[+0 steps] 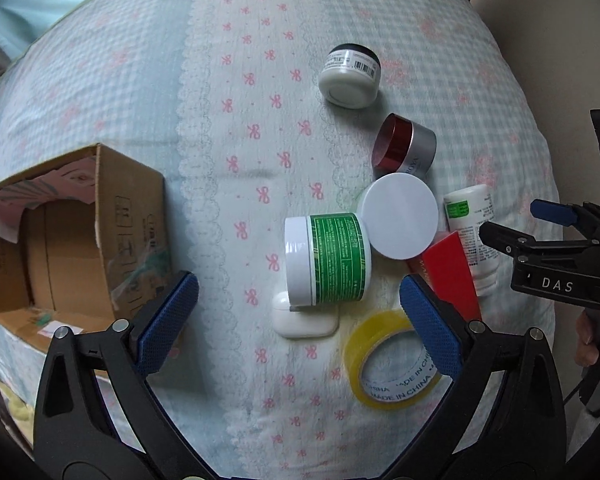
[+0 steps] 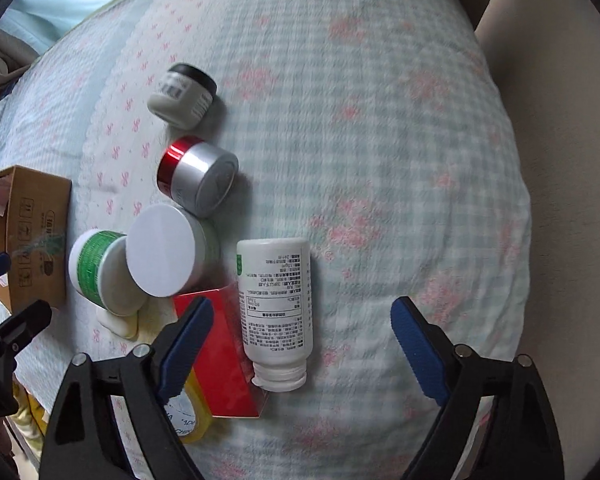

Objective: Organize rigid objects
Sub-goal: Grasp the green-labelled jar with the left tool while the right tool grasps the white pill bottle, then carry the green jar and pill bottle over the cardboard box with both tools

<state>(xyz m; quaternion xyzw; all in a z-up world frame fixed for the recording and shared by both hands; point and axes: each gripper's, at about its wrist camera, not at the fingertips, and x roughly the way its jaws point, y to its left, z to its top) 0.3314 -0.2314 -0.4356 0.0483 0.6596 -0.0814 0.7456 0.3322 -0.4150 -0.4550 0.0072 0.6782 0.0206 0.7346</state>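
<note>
Left wrist view looks down on a bed covered in a pale checked quilt (image 1: pixel 236 128) with pink bows. The left tongs (image 1: pixel 298 320) hang wide open and empty over a white-lidded plastic jar with a green label (image 1: pixel 328 260) lying on its side, which rests partly on a small white rounded case (image 1: pixel 304 322). Touching that jar is a round jar with a flat white lid (image 1: pixel 399 216); past it lie a metallic red-and-silver jar (image 1: pixel 406 147) and, farther off, a cream jar with a black lid (image 1: pixel 350 76). A yellowish roll of clear tape (image 1: pixel 388 364) sits beside the right finger, next to a red rectangular carton (image 1: pixel 452 276). An open brown cardboard box (image 1: pixel 76 232) stands at the left, well apart from the cluster.

In the right wrist view, the right tongs (image 2: pixel 302 346) are also spread open, holding nothing, with a white plastic bottle printed with text (image 2: pixel 276 304) lying between the fingers, touching the red carton's edge.
</note>
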